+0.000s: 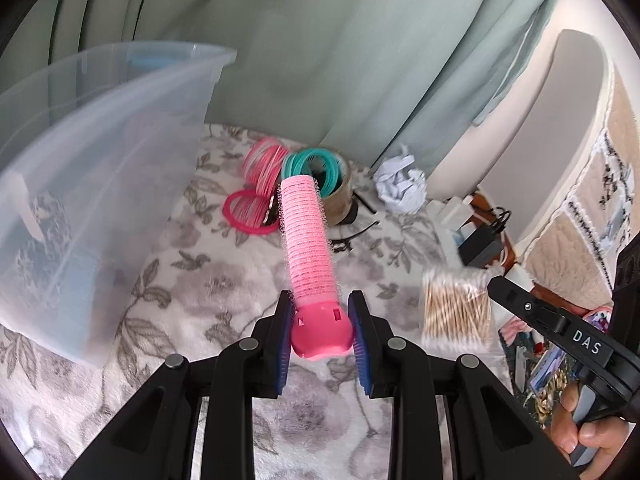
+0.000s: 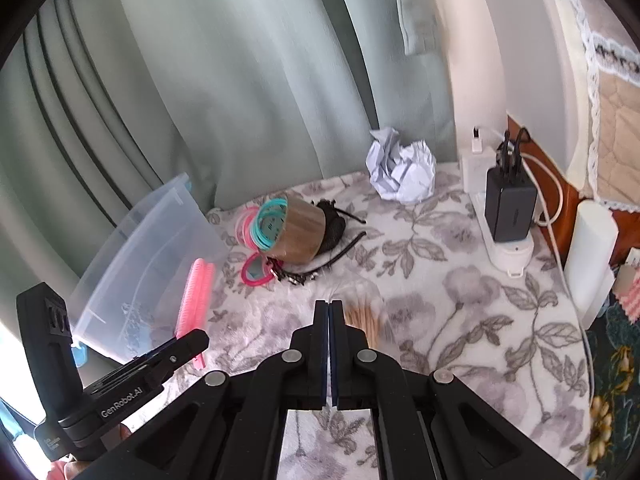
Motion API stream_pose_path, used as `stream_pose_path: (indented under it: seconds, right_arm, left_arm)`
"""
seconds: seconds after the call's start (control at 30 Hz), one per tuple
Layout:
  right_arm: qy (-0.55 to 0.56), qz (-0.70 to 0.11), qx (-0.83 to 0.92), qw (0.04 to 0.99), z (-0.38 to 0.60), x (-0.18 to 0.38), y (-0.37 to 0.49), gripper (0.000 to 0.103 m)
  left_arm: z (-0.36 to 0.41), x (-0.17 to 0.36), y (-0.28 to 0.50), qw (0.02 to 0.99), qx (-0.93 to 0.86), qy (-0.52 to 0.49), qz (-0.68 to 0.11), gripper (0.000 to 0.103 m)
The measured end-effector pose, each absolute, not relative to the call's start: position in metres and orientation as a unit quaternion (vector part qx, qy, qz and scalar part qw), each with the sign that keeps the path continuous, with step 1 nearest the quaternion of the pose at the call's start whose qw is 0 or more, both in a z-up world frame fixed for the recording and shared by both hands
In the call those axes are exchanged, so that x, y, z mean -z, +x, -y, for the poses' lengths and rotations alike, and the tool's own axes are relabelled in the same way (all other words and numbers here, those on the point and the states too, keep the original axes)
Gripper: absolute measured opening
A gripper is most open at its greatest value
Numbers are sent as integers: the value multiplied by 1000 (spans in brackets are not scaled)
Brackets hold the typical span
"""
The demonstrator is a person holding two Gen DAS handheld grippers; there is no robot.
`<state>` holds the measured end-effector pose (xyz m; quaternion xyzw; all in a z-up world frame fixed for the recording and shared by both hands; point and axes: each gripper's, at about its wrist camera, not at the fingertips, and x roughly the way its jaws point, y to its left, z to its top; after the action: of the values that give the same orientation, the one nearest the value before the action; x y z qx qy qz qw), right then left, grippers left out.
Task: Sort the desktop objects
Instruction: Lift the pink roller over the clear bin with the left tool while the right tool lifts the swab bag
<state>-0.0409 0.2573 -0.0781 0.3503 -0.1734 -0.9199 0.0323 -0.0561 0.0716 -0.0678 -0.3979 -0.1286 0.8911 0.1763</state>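
The pink roller [image 1: 308,240] is clamped at its base by the left claw [image 1: 322,334], above the flowered tabletop [image 1: 192,264]. The right claw [image 2: 329,320] is pressed together on the bag of cotton swabs [image 1: 456,312]. Both should be carried level to the clear bin [image 1: 100,184] and released inside it.

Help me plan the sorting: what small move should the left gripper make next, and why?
Probably swing left and carry the curler over the clear bin. The left gripper is shut on the curler's pink base, with the curler lifted off the floral cloth, and the bin stands open just to its left. The right gripper is shut on the bag of cotton swabs.
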Motion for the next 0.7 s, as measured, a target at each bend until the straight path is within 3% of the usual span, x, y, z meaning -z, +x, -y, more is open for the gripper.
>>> stream_pose_path:
  seconds: [0.7]
  right_arm:
    - [252,157,951,83,-236,-19,-36,1]
  left_arm:
    - [-25,-19,-18,202,-926,-277,157,28]
